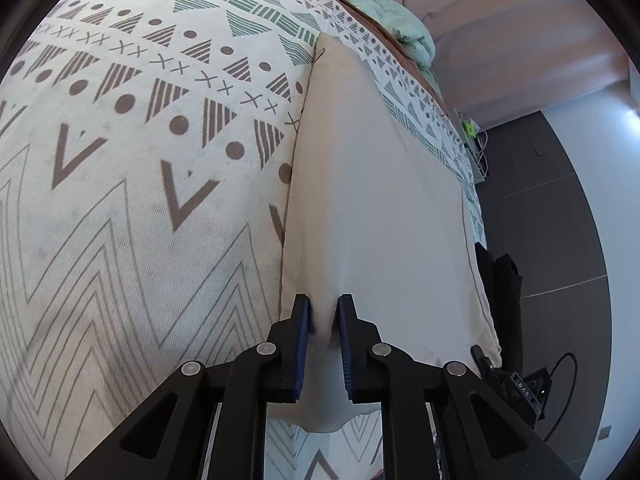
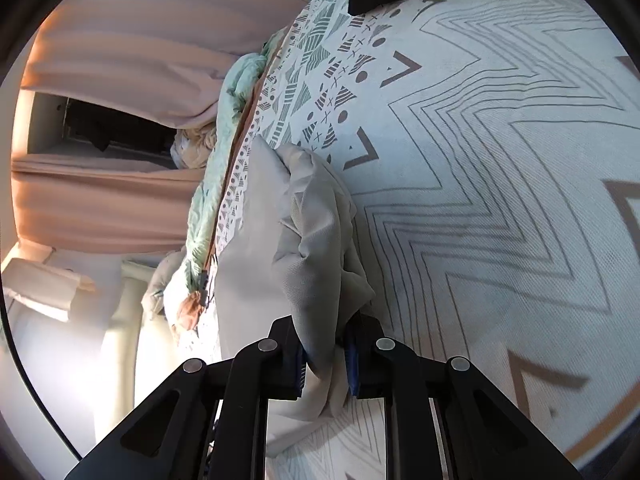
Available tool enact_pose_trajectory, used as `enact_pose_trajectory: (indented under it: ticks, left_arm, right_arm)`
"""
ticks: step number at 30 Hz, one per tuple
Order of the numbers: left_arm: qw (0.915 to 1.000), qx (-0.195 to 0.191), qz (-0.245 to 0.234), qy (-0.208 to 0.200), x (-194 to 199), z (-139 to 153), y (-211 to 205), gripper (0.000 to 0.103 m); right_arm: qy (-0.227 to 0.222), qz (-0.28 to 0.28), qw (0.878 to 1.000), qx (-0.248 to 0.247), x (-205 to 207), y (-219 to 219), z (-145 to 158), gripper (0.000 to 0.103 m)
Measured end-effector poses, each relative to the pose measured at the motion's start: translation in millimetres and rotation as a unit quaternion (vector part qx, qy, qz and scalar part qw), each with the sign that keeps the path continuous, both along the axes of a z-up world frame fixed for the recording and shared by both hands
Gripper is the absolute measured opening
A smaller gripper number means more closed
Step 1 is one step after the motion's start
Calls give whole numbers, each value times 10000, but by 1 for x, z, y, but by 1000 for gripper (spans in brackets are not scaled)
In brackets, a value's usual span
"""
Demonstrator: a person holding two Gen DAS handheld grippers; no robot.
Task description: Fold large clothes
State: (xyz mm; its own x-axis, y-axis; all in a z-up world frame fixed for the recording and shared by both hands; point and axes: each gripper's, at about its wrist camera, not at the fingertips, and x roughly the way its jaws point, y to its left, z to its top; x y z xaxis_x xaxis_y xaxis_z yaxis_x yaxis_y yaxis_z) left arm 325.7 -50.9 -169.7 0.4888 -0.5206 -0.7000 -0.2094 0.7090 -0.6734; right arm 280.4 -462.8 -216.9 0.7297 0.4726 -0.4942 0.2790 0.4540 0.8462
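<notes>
Left gripper (image 1: 323, 320) pinches a ridge of the beige garment (image 1: 372, 200) between its blue pads; right gripper (image 2: 326, 344) is clamped on a bunched edge of the same garment (image 2: 316, 216). From each gripper the cloth runs straight ahead, long axis away from the jaws, lying on the patterned bedspread (image 1: 140, 160) along its far edge. Both hold it, so neither is nearer; beyond lie a green blanket (image 1: 404, 20) and curtain (image 1: 500, 40).
</notes>
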Motion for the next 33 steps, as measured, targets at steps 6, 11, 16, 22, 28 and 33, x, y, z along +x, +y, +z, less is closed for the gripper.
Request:
enact_pose_trajectory:
  ticks: [6, 11, 16, 22, 28, 33]
  left_arm:
    - [9998, 15, -95, -167, -36, -1, -4, 13]
    - [9994, 130, -155, -275, -61, 0, -6, 12]
    - [9993, 191, -201, -231, -77, 5, -9, 11]
    - [9994, 240, -210, -95, -91, 11, -11, 11]
    - [9994, 166, -192, -218, -102, 36, -12, 11]
    - [9988, 421, -10, -249, -106, 60, -6, 11]
  right_arm:
    - [-48, -57, 10000, -23, -22, 1, 6, 17]
    - [-25, -134, 9999, -55, -43, 1, 7, 16]
    - [-21, -209, 9998, -58, -62, 1, 7, 16]
    - [-36, -270, 9996, -5, -83, -1, 3, 16]
    - [39, -252, 9997, -12, -94, -2, 0, 16]
    - [163, -177, 9995, -187, -107, -8, 12, 19]
